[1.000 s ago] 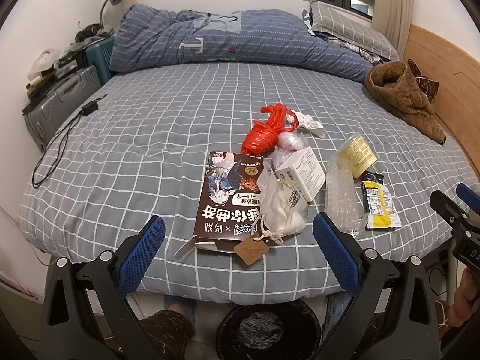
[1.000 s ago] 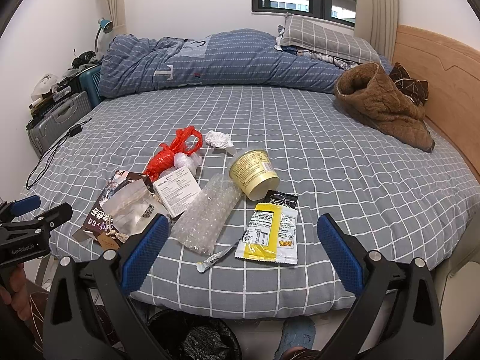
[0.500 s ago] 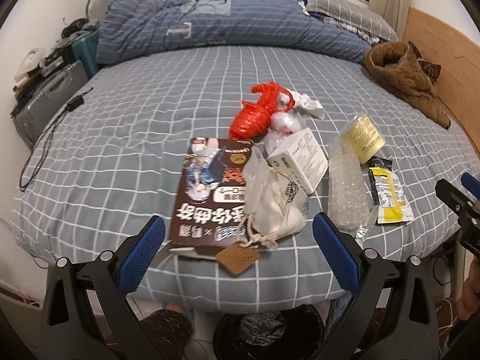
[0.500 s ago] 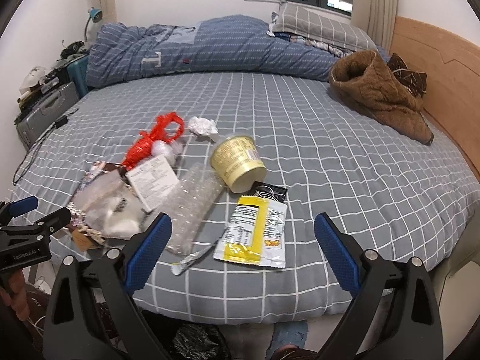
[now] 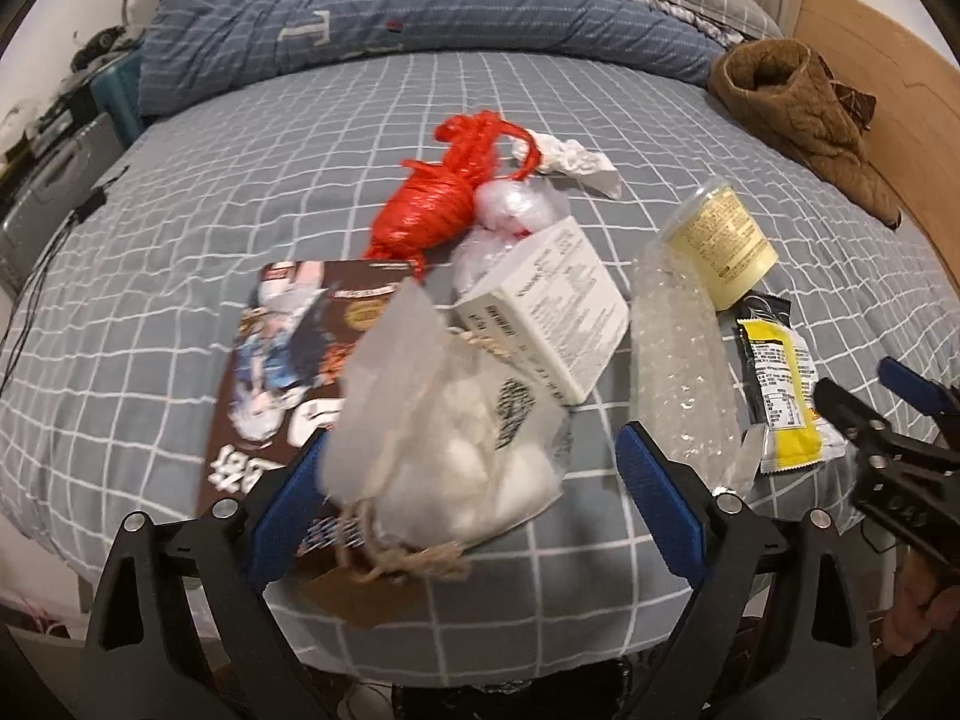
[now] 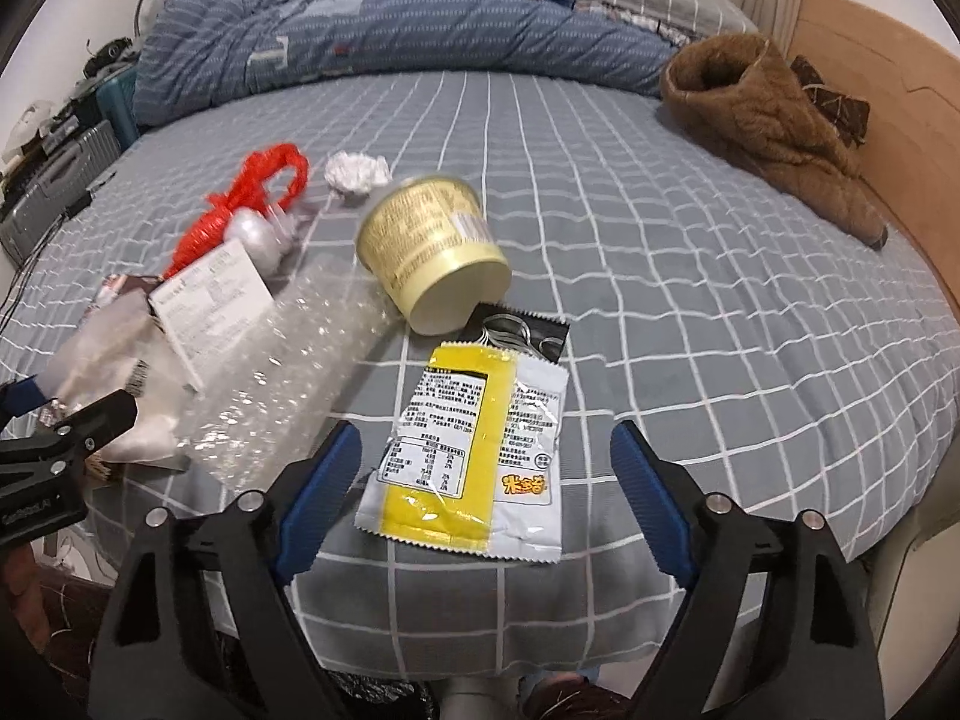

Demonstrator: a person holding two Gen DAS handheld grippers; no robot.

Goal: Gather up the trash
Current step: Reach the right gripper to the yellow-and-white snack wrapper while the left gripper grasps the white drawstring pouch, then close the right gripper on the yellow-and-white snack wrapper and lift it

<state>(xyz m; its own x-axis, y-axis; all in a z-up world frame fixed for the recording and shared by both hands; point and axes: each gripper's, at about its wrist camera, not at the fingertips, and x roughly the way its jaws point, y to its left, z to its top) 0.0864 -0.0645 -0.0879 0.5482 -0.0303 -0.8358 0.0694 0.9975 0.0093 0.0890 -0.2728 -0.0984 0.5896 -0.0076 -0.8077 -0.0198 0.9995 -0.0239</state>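
The left gripper [image 5: 471, 489] has its fingers wide but closing, with the white pouch [image 5: 456, 450] between them; the pads do not visibly press it. Under the pouch lies a brown packet [image 5: 282, 348]. Just beyond are a white box [image 5: 552, 318], then a red bag [image 5: 444, 198] and crumpled paper [image 5: 576, 159].

The right gripper [image 6: 486, 480] also has wide, closing fingers, with the yellow wrapper [image 6: 468, 438] lying flat on the bed [image 6: 690, 276] between them, not gripped. Left of its fingers is bubble wrap [image 6: 288, 372]; beyond the wrapper a yellow cup [image 6: 432, 258] lies on its side. Far right rests a brown garment [image 6: 774, 120]; a blue duvet [image 6: 390, 30] lies farthest.
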